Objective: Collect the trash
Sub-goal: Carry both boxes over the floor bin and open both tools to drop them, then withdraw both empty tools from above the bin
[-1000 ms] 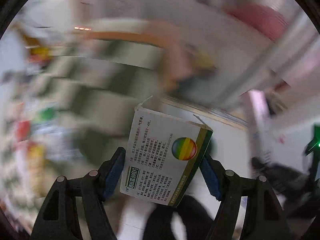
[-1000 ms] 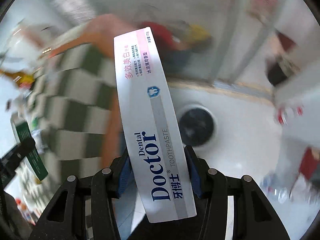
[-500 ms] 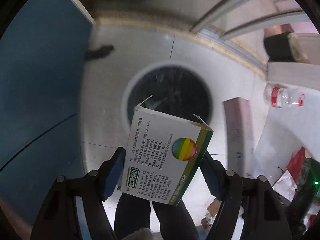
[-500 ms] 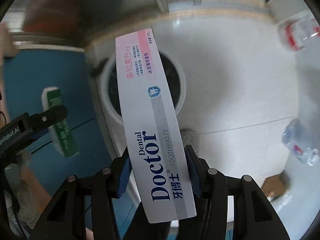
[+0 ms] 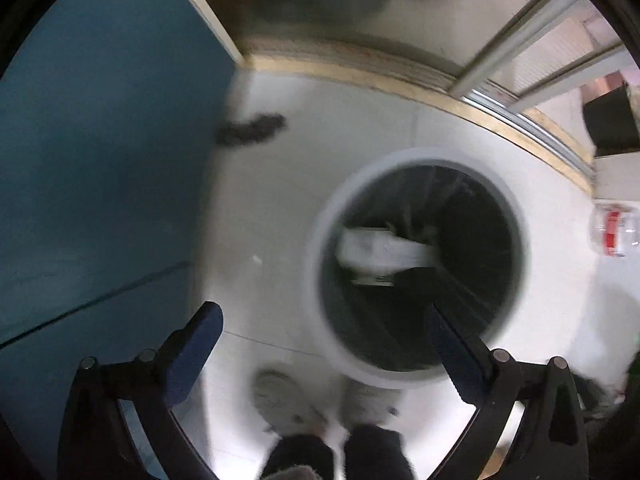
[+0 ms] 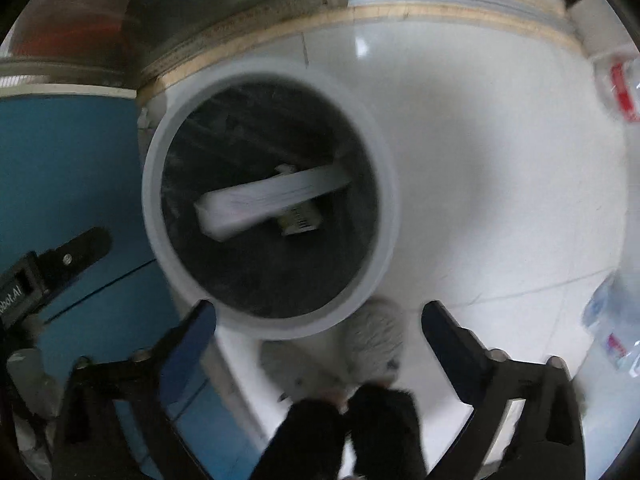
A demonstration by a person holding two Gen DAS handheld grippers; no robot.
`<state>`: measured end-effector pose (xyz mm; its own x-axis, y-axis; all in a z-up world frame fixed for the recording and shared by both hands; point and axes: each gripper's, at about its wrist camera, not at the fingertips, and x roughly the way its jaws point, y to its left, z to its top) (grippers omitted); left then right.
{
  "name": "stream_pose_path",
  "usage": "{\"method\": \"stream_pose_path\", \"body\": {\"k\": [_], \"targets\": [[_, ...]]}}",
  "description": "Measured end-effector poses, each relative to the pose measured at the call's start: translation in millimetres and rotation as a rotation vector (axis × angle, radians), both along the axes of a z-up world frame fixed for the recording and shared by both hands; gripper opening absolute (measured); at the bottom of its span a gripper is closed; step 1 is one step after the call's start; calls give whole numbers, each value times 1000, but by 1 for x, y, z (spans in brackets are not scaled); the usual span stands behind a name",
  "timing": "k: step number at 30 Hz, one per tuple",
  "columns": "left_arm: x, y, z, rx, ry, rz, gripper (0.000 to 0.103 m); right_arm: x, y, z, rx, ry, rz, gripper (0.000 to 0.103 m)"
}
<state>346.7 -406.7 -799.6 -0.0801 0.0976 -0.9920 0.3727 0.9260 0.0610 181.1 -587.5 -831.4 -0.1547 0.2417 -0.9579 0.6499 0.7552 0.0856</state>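
A round white-rimmed trash bin [image 5: 316, 264] with a black liner stands on the floor; it also shows in the right wrist view [image 6: 148, 200]. Inside it lie the long white toothpaste box [image 6: 272, 200] and the small medicine box [image 6: 300, 222]; in the left wrist view they show blurred as the toothpaste box [image 5: 380, 250] and the medicine box [image 5: 372, 278]. My left gripper [image 5: 320, 344] is open and empty above the bin's near rim. My right gripper [image 6: 318, 338] is open and empty above the bin's near edge.
A blue panel [image 5: 100, 160] stands left of the bin. Plastic bottles [image 6: 618, 88] lie on the white tiled floor at the right. The person's grey slippers [image 6: 372, 340] stand near the bin. The left gripper's finger [image 6: 76, 252] shows at the right view's left edge.
Both grippers have opened. The medicine box and the toothpaste box have dropped from the jaws into the bin.
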Motion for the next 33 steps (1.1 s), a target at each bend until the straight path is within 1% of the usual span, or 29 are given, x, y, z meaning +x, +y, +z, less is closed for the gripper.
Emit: {"method": "stream_pose_path", "body": {"k": [1, 3, 6, 8, 9, 10, 11, 14, 15, 17, 21, 22, 24, 27, 31, 32, 33], "targets": [[-3, 2, 6, 9, -21, -7, 103, 3, 0, 4, -28, -9, 16, 103], [-8, 6, 16, 6, -29, -9, 103, 3, 0, 16, -85, -21, 45, 103], [-15, 11, 36, -7, -41, -2, 103, 6, -2, 37, -132, -36, 70, 103], [-19, 11, 53, -16, -53, -9, 103, 5, -2, 53, -153, -49, 79, 103], [-22, 11, 66, -25, -60, -15, 103, 5, -1, 68, -169, -61, 83, 103], [-25, 11, 76, -30, -66, -20, 103, 8, 6, 72, -179, -68, 88, 103], [-27, 10, 85, -35, -71, -26, 103, 7, 9, 85, -188, -76, 92, 103], [-35, 9, 123, -57, -91, -49, 103, 3, 13, 130, -210, -102, 97, 103], [-39, 9, 141, -63, -101, -60, 103, 1, 16, 143, -219, -110, 99, 103], [-45, 12, 167, -76, -112, -72, 103, -2, 20, 181, -242, -135, 109, 103], [-58, 18, 234, -95, -128, -99, 103, -10, 27, 254, -253, -175, 123, 103], [-60, 20, 251, -99, -63, -100, 103, -14, 29, 278, -253, -194, 124, 103], [-64, 25, 282, -111, -64, -91, 103, -19, 31, 314, -264, -221, 137, 103], [-72, 31, 332, -125, -79, -86, 103, -27, 36, 378, -289, -270, 160, 103], [-84, 40, 395, -145, -108, -72, 103, -39, 41, 443, -281, -301, 165, 103], [-86, 41, 406, -149, -115, -67, 103, -42, 42, 460, -276, -308, 164, 103], [-89, 44, 422, -161, -119, -57, 103, -45, 43, 470, -276, -313, 167, 103]]}}
